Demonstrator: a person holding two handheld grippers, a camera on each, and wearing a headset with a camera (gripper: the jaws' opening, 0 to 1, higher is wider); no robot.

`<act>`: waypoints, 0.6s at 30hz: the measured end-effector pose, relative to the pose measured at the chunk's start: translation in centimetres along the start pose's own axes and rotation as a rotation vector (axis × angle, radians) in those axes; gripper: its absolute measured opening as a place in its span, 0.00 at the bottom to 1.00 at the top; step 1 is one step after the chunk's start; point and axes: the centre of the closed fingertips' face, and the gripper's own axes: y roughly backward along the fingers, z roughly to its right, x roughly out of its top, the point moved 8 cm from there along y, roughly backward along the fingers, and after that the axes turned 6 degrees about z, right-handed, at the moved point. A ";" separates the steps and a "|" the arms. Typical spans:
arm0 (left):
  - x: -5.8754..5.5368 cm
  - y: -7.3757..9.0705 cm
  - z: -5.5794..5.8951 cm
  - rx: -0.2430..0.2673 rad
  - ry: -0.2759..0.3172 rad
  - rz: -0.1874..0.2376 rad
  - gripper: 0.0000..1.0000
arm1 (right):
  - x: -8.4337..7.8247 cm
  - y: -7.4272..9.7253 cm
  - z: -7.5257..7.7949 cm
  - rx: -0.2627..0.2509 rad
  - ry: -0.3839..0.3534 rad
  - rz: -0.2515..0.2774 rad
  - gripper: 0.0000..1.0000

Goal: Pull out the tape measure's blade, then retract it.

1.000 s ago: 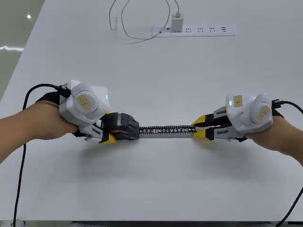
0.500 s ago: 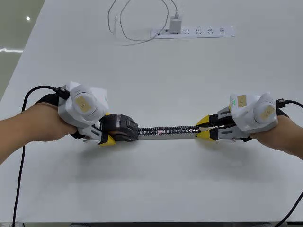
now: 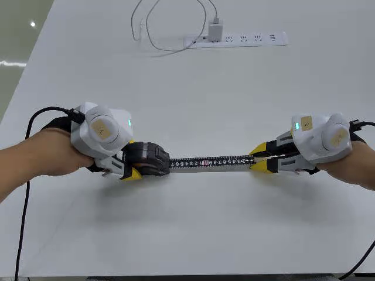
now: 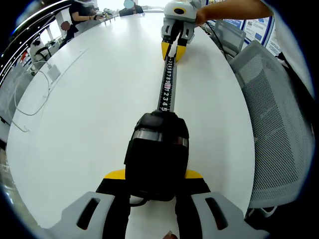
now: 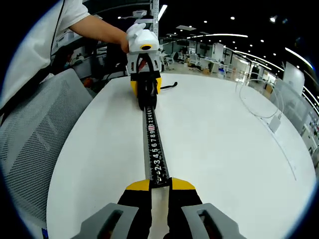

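The black tape measure case [image 3: 147, 158] [image 4: 157, 152] rests on the white table, clamped in my left gripper [image 3: 133, 165] [image 4: 155, 175]. Its dark numbered blade [image 3: 211, 161] [image 4: 167, 84] [image 5: 154, 149] stretches right, low over the table, to my right gripper [image 3: 262, 158] [image 5: 159, 184], which is shut on the blade's end. In the right gripper view the case [image 5: 146, 92] sits far along the blade in the left gripper [image 5: 145, 84]. In the left gripper view the right gripper [image 4: 174, 47] pinches the far end.
A white power strip [image 3: 240, 38] with a plugged charger [image 3: 215, 29] and looping white cable [image 3: 170, 26] lies at the table's far edge. A grey mesh chair [image 4: 279, 119] [image 5: 30, 144] stands beside the near table edge. Black cables trail from both hands.
My right gripper has moved further right with the blade end, so more blade shows. The case and left gripper have stayed nearly in place.
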 end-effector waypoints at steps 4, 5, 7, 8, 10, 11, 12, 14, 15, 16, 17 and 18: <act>0.0 0.0 0.0 0.000 -0.001 0.000 0.30 | -0.1 0.3 -0.1 0.000 -0.002 -0.005 0.07; 0.0 0.0 0.0 0.000 -0.001 0.000 0.30 | -0.2 0.3 -0.1 0.001 -0.002 -0.006 0.07; 0.0 0.0 0.0 0.000 -0.001 -0.001 0.30 | -0.2 0.4 -0.1 0.001 -0.002 -0.007 0.07; 0.0 0.0 0.0 0.000 -0.001 -0.002 0.30 | -0.2 0.5 -0.1 0.001 -0.001 -0.008 0.07; 0.0 0.0 0.1 0.001 -0.001 -0.001 0.30 | -0.3 0.6 0.0 0.001 0.000 -0.010 0.07; 0.1 0.0 0.1 0.001 0.000 -0.001 0.30 | -0.3 0.7 0.0 0.000 -0.001 -0.010 0.07; 0.1 0.0 0.1 0.001 -0.001 -0.002 0.30 | -0.3 0.7 0.0 0.000 -0.002 -0.011 0.07; 0.1 0.0 0.0 0.001 -0.001 -0.002 0.30 | -0.4 0.8 0.0 0.001 0.000 -0.015 0.06; 0.1 0.0 0.0 0.001 -0.001 -0.002 0.30 | -0.4 0.9 0.0 0.001 0.000 -0.015 0.06; 0.1 0.0 0.0 0.001 -0.001 -0.002 0.30 | -0.5 1.0 0.0 0.000 -0.001 -0.017 0.06; 0.1 0.0 0.1 0.001 -0.001 -0.002 0.30 | -0.5 1.0 0.0 0.000 0.000 -0.018 0.06; 0.0 0.0 0.1 0.001 -0.002 -0.002 0.30 | -0.6 1.1 0.0 0.001 -0.001 -0.019 0.06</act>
